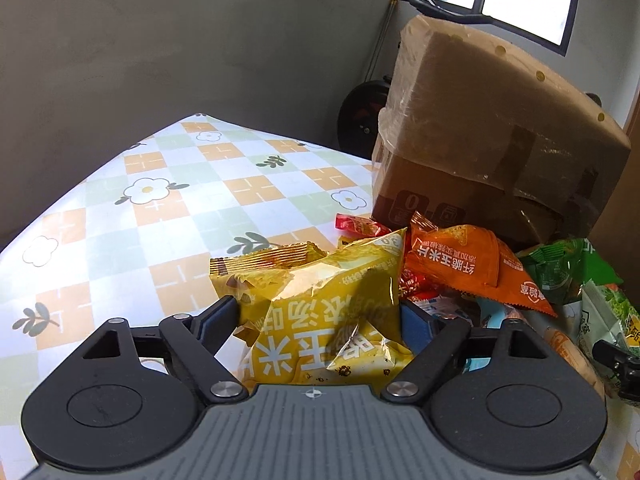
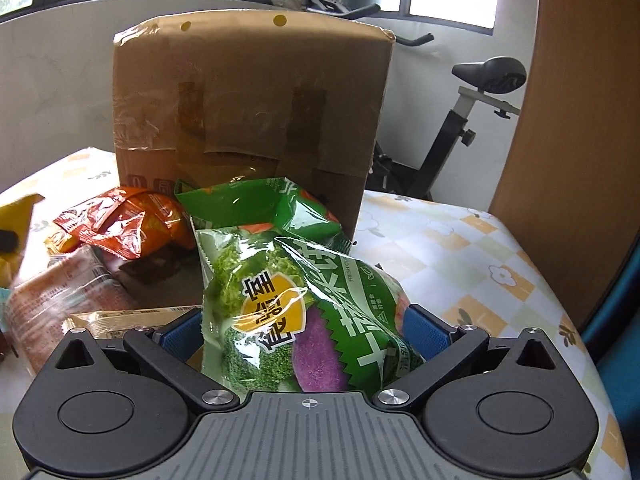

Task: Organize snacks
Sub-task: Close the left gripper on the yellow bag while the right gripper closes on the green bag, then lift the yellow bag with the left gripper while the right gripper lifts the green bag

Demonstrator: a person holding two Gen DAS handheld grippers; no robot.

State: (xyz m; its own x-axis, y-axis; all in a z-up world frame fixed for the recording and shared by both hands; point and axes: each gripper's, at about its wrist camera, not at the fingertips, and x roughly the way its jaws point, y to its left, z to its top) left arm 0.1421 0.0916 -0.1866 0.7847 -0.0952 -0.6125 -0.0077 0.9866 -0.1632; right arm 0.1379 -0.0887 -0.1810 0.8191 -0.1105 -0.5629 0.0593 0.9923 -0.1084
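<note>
In the left wrist view, my left gripper (image 1: 320,316) is shut on a yellow snack bag (image 1: 320,304), its blue pads pressed against both sides. An orange snack bag (image 1: 460,264), a small red packet (image 1: 358,226) and green bags (image 1: 560,268) lie in a pile to the right. In the right wrist view, my right gripper (image 2: 304,332) is shut on a green vegetable snack bag (image 2: 296,312). Behind it lie another green bag (image 2: 260,204) and the orange bag (image 2: 128,220). The pile sits on a checked floral tablecloth (image 1: 160,208).
A tall taped cardboard box (image 1: 488,132) stands on the table behind the pile; it also shows in the right wrist view (image 2: 248,100). An exercise bike (image 2: 460,120) stands beyond the table. A wooden panel (image 2: 576,100) rises at the right. A grey wall backs the table.
</note>
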